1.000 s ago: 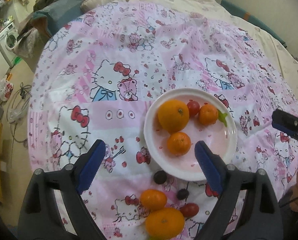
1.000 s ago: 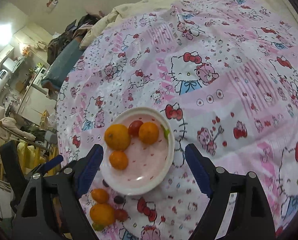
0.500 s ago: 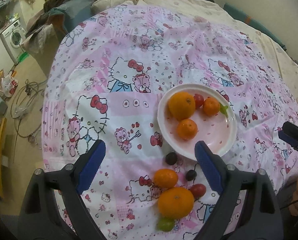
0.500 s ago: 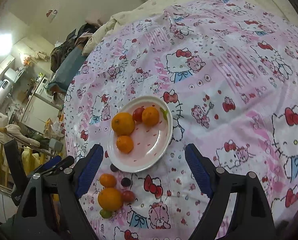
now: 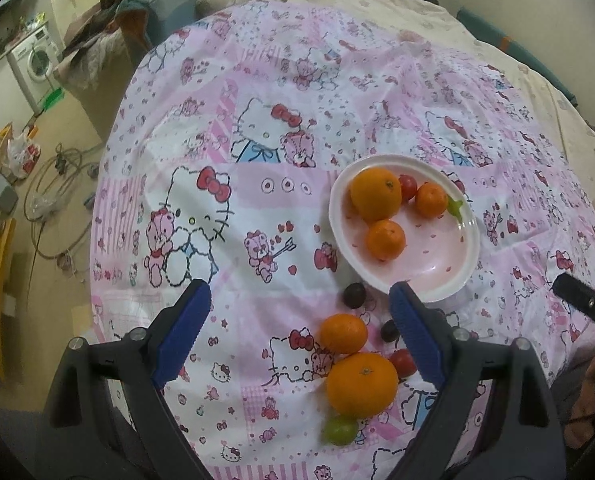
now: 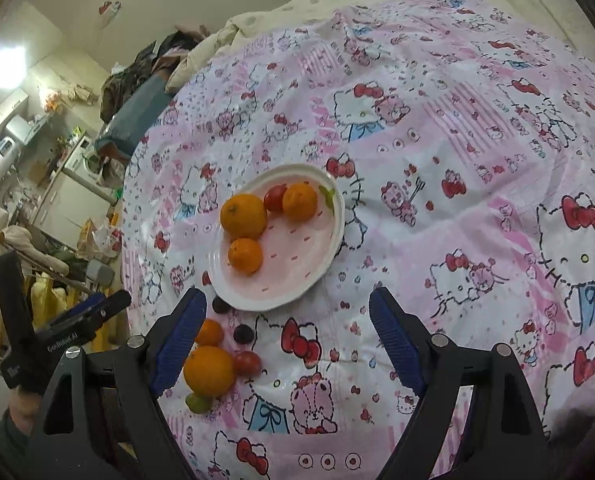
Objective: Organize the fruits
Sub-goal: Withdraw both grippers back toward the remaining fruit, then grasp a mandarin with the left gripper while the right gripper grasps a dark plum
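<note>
Hovering, left gripper (image 5: 299, 320) and right gripper (image 6: 287, 322) jaws gape, empty; plate (image 5: 453, 280) oval runs diagonally.

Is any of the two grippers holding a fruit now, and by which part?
Nothing is held. The left gripper and the right gripper both have their jaws open with only the cloth between them.

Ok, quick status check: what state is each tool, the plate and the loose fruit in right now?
Left tool: open, empty, above the cloth.
Right tool: open, empty.
Plate: upright, holding three oranges and a red tomato; part of it bare.
Large loose orange: on the cloth, outside the plate.
Small loose orange: on the cloth, untouched.
Loose red tomato: on the cloth.
Green fruit: on the cloth, beside the large loose orange.
</note>
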The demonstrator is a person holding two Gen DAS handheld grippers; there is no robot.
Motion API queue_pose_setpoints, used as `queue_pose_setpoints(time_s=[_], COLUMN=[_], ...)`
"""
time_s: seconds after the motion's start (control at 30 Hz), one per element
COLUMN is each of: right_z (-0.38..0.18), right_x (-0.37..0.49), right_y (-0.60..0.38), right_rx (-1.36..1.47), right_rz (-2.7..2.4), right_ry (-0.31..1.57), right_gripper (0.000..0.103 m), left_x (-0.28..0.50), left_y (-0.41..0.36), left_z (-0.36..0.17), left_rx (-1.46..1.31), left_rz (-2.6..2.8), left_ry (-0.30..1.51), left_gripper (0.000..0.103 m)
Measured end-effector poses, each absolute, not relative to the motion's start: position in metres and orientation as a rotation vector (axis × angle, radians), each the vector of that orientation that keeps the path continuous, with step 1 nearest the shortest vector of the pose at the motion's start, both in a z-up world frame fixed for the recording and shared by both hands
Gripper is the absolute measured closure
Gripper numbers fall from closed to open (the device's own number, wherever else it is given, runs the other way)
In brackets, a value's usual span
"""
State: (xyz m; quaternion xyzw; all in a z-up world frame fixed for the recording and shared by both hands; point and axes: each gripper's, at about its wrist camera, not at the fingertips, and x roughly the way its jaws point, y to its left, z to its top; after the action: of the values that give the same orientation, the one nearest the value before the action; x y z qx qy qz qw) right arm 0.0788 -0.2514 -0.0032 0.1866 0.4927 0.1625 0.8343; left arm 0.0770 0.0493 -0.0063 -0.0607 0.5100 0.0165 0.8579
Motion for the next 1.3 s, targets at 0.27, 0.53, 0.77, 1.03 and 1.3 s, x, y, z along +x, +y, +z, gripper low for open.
queue_pose_setpoints(time_s=[0.27, 0.53, 0.77, 1.03, 1.3], right_z=[-0.019, -0.03, -0.035, -0.036, -0.036], right_x=[0.085, 0.094, 0.098, 0.098, 0.098], right_y=[-0.235, -0.229, -0.231, -0.237, -0.243], right_rx=[0.359, 0.355, 0.378, 0.399, 0.424], right_rz=[0.325, 0.296, 0.287, 0.286, 0.282], right_ry=[1.079, 1.115, 1.138, 1.151, 1.153], right_gripper=[0.017, 0.017, 0.017, 0.017, 0.017], left_x=[0.08, 0.087, 0.1, 0.109, 0.11], left_y=[0.049, 0.046, 0.041, 0.016, 0.005], left_z=[-0.015, -0.027, -0.063, -0.105, -0.113], left_rx=[-0.142, -0.133, -0.184, -0.173, -0.123], left_rz=[0.051, 0.055, 0.016, -0.027, -0.027], left_ry=[1.085, 1.129, 1.283, 1.429, 1.426], left_gripper=[0.014, 0.015, 0.026, 0.035, 0.06])
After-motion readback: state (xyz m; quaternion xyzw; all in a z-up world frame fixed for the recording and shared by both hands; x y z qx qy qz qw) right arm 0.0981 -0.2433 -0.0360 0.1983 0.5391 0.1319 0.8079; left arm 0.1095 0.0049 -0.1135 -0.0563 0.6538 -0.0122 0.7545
